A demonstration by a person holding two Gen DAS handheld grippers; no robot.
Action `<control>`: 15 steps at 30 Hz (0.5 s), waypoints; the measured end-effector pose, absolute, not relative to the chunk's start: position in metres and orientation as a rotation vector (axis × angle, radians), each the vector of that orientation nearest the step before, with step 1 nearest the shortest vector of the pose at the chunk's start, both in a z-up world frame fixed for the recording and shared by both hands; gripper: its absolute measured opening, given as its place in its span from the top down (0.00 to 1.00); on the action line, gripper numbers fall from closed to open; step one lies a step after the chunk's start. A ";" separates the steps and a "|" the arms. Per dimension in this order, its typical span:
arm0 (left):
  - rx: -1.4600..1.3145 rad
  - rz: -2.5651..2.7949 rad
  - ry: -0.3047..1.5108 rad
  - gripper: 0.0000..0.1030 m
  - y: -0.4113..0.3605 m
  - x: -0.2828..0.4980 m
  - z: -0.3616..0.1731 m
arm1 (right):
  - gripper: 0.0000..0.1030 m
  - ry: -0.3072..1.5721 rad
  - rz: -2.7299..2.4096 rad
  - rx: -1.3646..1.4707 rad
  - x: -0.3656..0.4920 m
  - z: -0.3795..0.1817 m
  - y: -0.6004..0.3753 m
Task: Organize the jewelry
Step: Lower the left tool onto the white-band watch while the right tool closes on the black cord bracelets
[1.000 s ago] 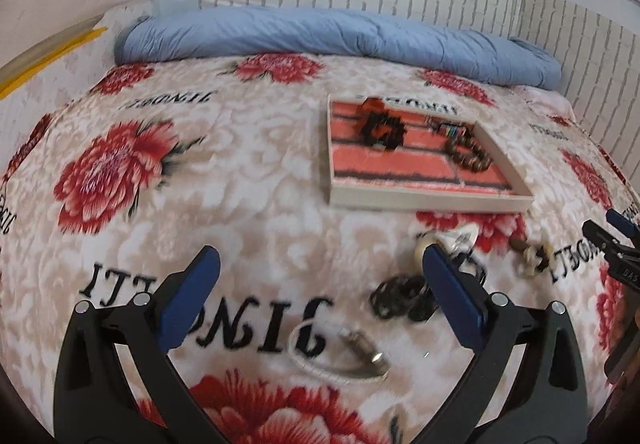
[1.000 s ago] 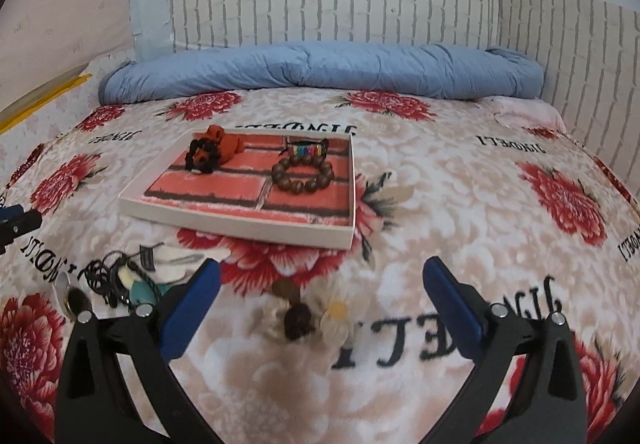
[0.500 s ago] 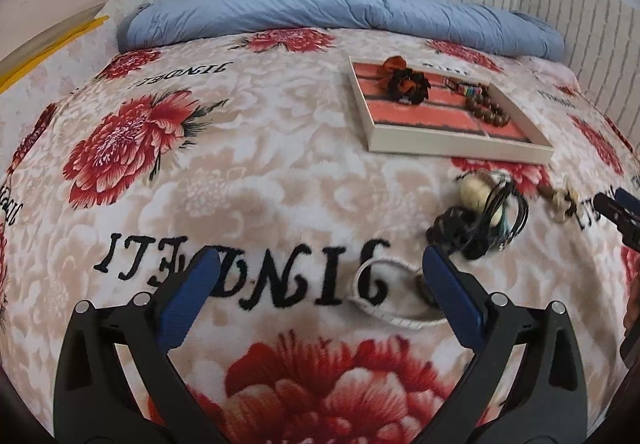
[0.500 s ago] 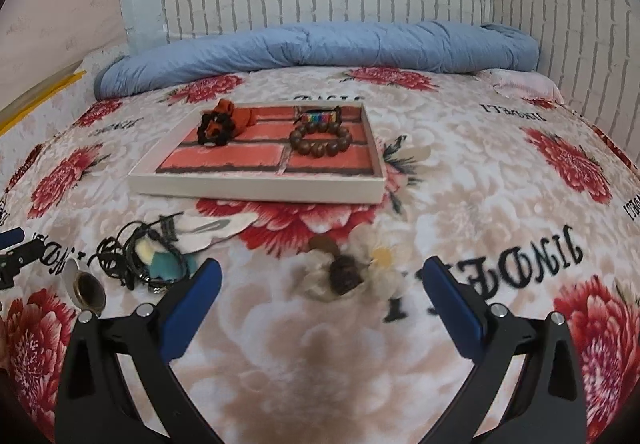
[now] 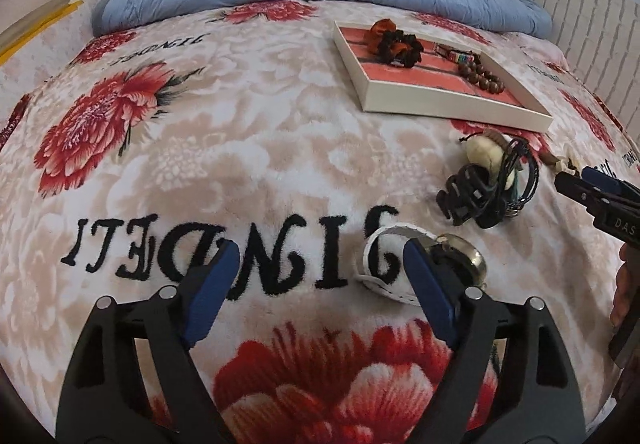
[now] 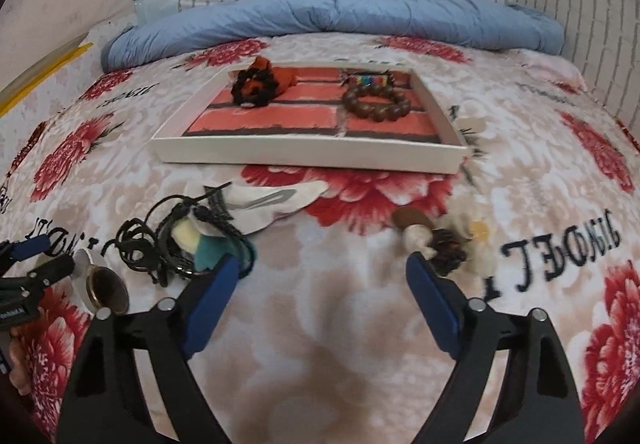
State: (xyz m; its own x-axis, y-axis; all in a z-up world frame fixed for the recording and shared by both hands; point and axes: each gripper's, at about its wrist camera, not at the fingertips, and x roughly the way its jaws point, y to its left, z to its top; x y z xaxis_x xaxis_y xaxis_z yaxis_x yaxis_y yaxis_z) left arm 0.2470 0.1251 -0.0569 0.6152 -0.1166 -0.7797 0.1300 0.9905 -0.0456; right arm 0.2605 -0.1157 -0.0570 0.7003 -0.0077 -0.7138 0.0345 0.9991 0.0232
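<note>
On the bed, the left tool (image 5: 316,272) hangs released, its jaws just narrowing over bare blanket, its right pad just beside the white bracelet (image 5: 386,264), likely its target. The right tool (image 6: 320,280), also released and narrowing, sits low with the flower piece (image 6: 444,244) just beyond its right pad. The tray (image 6: 308,153) beyond already holds 3 items.

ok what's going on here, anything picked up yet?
Nothing held yet. A person is sorting jewelry on a floral bedspread into a white tray, which already holds a wooden bead bracelet and a black-and-orange scrunchie. The left gripper hangs over a white-strapped watch, the right gripper near a small flower piece. Both jaws have just been closing a little, with nothing between the pads. A tangle of black cords lies loose.
</note>
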 end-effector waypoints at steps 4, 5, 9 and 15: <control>0.000 -0.149 0.937 0.31 0.129 0.255 -0.066 | 0.21 0.809 -0.011 0.017 0.264 -0.064 -0.105; -0.001 -0.150 0.944 0.31 0.129 0.256 -0.068 | 0.21 0.813 -0.008 0.017 0.265 -0.066 -0.104; -0.002 -0.163 0.956 0.34 0.127 0.261 -0.072 | 0.28 0.828 0.000 -0.008 0.271 -0.071 -0.097; 0.041 -0.180 0.960 0.48 0.116 0.263 -0.073 | 0.40 0.848 0.001 -0.006 0.283 -0.074 -0.095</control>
State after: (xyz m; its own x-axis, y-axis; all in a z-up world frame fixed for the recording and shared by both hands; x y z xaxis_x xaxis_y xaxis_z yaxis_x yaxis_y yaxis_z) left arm 0.2629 0.1156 -0.0727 0.5595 -0.1340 -0.8179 0.1704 0.9844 -0.0447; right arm 0.2826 -0.0953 -0.0744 0.6617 -0.0019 -0.7497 -0.0031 1.0000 -0.0053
